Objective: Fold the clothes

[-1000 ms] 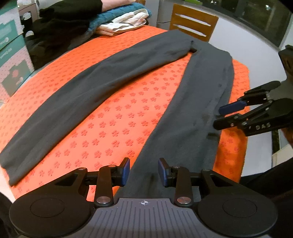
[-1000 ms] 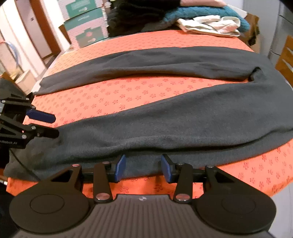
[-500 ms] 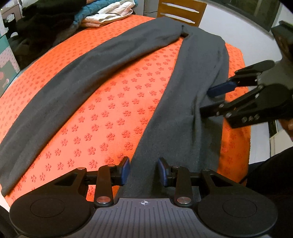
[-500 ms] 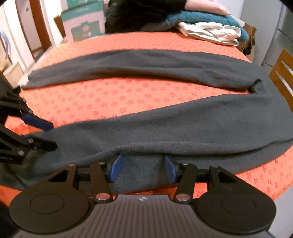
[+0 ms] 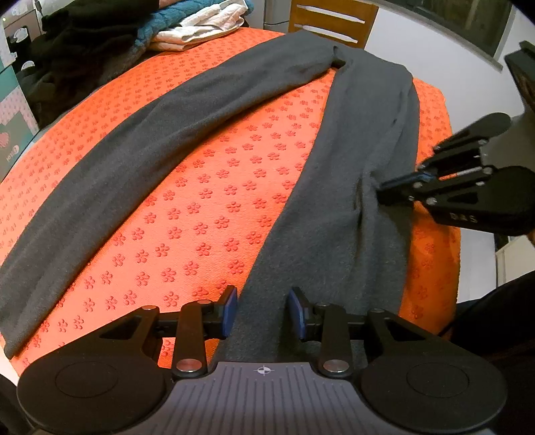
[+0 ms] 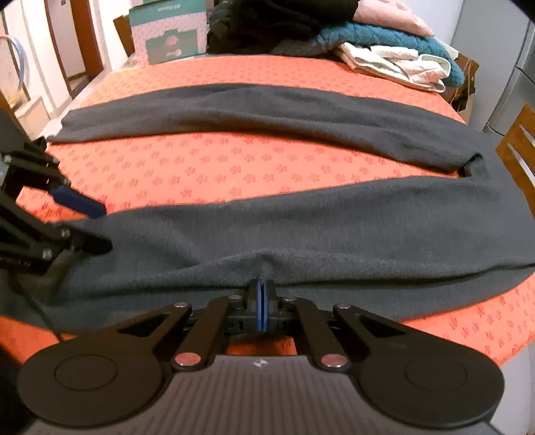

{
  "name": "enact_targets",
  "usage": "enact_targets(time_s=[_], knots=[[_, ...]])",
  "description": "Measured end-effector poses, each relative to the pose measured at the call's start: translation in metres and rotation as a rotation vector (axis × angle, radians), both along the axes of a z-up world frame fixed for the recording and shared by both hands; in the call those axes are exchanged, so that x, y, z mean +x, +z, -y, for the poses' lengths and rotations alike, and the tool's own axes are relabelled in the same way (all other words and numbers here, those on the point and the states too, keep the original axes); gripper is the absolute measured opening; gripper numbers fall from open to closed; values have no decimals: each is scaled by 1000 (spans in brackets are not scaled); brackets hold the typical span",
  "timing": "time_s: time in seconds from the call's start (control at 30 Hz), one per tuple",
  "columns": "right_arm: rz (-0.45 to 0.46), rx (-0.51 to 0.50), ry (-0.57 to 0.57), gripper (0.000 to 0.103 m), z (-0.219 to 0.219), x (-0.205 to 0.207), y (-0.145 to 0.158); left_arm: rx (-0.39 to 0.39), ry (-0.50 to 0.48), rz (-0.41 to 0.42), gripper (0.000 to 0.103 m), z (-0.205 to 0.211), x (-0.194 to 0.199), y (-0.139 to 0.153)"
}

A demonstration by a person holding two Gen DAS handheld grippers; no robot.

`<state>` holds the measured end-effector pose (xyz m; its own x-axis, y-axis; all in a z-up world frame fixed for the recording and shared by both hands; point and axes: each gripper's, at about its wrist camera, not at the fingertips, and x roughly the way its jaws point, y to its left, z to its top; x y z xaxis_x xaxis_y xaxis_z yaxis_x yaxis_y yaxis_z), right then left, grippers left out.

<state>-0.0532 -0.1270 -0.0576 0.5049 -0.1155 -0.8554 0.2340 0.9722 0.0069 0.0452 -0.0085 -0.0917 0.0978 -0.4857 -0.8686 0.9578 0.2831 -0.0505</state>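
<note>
Dark grey trousers (image 5: 334, 200) lie spread in a V on the orange flowered tablecloth (image 5: 207, 200), one leg running far left, the other along the near edge. My left gripper (image 5: 262, 311) is open, its blue pads straddling the hem end of the near leg. My right gripper (image 6: 261, 301) is shut on the near leg's outer edge (image 6: 267, 264), where the cloth puckers up at the pads. From the left wrist view the right gripper (image 5: 384, 190) reaches in from the right onto that leg. In the right wrist view the left gripper (image 6: 100, 227) shows open at the left.
A pile of folded clothes (image 6: 384, 50) and dark garments sits at the table's far end. A wooden chair (image 5: 327, 23) stands beyond the waistband end. Cardboard boxes (image 6: 167, 33) are at the back. The table edge (image 6: 485, 341) runs just behind the held leg.
My right gripper came down onto the near trouser leg's edge and shut on it, bunching the cloth. The left gripper stayed open over the hem end.
</note>
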Motion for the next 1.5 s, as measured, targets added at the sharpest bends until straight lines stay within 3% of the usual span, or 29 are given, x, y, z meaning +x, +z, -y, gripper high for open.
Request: enact_targets(time_s=[0.23,0.43,0.57,0.77,0.83,0.87,1.0,1.1,1.33,1.5], knots=[[-74,54,2,2,4,-25,9,3,0,9,38,-1,1,1],[-2,27,-42,2,16,-22,15,12,10,10,39,0,1,2],[-27,33,-48,5,21,-22,0,23,14,15,39,-3,-1,3],[-22,25,-78,6,35,-34,6,27,59,12,39,-16,0,2],[-15,11,-89,11,41,-36,9,23,66,16,39,-20,-2,3],[-12,4,-95,18,44,-36,10,20,70,19,39,-22,-3,4],[-15,-23,-85,20,59,-35,17,0,105,24,38,-32,-3,12],[-2,-41,-72,28,80,-36,32,-18,158,26,38,-41,5,22],[10,-86,1,36,160,-26,68,-53,309,87,40,-51,31,50],[17,-64,79,42,227,-1,83,-64,439,112,41,-39,49,66]])
